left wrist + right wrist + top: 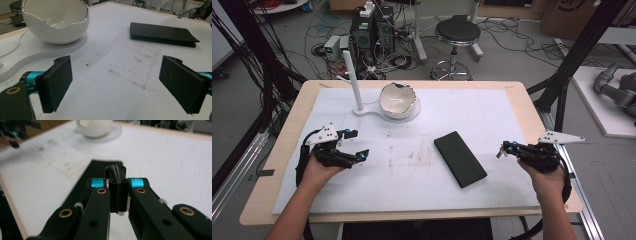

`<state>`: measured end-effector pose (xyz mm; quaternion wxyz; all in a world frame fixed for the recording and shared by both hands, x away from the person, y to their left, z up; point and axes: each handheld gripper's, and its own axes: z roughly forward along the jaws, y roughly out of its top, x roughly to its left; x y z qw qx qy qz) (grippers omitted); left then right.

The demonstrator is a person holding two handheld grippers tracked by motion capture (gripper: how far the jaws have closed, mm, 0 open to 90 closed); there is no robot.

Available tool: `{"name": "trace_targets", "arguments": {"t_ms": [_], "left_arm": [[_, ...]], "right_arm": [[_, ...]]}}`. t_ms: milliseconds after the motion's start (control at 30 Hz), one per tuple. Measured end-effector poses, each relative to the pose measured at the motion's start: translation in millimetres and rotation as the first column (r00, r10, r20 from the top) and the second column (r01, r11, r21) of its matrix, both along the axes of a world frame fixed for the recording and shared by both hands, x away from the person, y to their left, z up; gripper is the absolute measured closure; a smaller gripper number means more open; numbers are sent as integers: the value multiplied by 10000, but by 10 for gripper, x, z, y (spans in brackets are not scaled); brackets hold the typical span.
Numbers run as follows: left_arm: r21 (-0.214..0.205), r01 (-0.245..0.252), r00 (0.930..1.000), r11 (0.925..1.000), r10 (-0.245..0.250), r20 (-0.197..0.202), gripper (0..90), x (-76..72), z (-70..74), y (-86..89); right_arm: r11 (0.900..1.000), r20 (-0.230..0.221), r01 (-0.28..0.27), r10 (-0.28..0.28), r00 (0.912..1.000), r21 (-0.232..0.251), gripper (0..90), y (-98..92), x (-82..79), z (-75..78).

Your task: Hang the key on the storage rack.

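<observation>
Right, L to R: left gripper (pixel 353 144) hovers w/ jaws wide apart, nothing between them, aimed across the bench (pixel 512 115) toward the flat black case (pixel 460 158). Case lies mid-bench, between both hands, long axis diagonal from far-left to near-right. Right gripper (pixel 501 150) sits just beside its near-right end, jaws pressed together, empty, so it's the nearer one. White bowl (pixel 399 101) on its stand is well apart at the back; nothing blocks the way.

Black tongs (pixel 116 173) with cyan bands, brass rivets and grey three-cornered plates.
</observation>
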<state>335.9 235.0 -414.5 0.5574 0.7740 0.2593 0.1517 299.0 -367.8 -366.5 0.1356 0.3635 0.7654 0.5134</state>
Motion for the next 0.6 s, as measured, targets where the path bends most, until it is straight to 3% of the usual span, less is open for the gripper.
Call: {"name": "trace_targets", "arguments": {"t_ms": [133, 300, 333, 367, 433, 567, 600], "left_arm": [[-84, -110, 9999, 9999, 110, 42, 116, -1, 9, 14], [-97, -82, 9999, 9999, 83, 126, 116, -21, 30, 13], [-97, -82, 9999, 9999, 83, 126, 116, -21, 30, 13], [-68, -53, 9999, 10000, 54, 148, 116, -24, 33, 8], [-53, -55, 9999, 10000, 56, 148, 116, -27, 35, 7], [-18, -8, 9998, 10000, 8, 214, 116, -37, 46, 3], [-39, 10, 9997, 10000, -9, 228, 117, -39, 50, 2]], "right_arm": [[9977, 402, -488, 469, 9981, 478, 900, 92, 55, 240], [9929, 715, -1183, 1188, 9903, -121, 900, 346, 192, 602], [9929, 715, -1183, 1188, 9903, -121, 900, 346, 192, 602], [9891, 946, -1434, 1460, 9847, -339, 900, 473, 264, 757], [9853, 1042, -1639, 1682, 9802, -487, 900, 576, 317, 865], [9796, 1198, -1943, 1993, 9726, -520, 900, 746, 410, 1016], [9755, 1290, -2131, 2186, 9673, -554, 900, 873, 488, 1111]]}}
